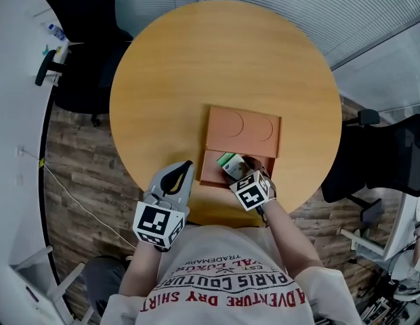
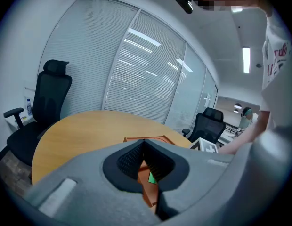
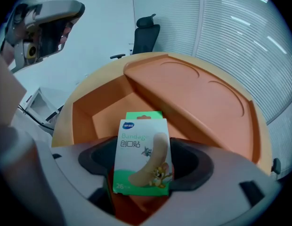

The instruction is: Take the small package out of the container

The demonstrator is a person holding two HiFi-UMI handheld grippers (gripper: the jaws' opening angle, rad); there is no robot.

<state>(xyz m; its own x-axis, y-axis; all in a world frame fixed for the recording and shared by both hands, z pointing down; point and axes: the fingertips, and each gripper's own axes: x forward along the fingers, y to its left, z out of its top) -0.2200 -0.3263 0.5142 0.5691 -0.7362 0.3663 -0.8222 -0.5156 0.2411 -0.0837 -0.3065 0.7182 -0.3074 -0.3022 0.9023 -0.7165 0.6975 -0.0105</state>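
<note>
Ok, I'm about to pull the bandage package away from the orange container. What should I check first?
1. Grip: the right gripper is shut on the small white-and-green bandage package, which stands upright between its jaws. Ok.
2. Package clear of the orange plastic container: it hangs over the open near compartment, and its bottom edge is hidden. Cannot tell.
3. Exit path: the container's flat lid section covers only the far part, and nothing lies over the package. Ok.
4. Left gripper: shut, empty, beside the container's left edge and off the path. Ok.
5. Set-down space: there is bare wood on the round wooden table. Ok.
</note>
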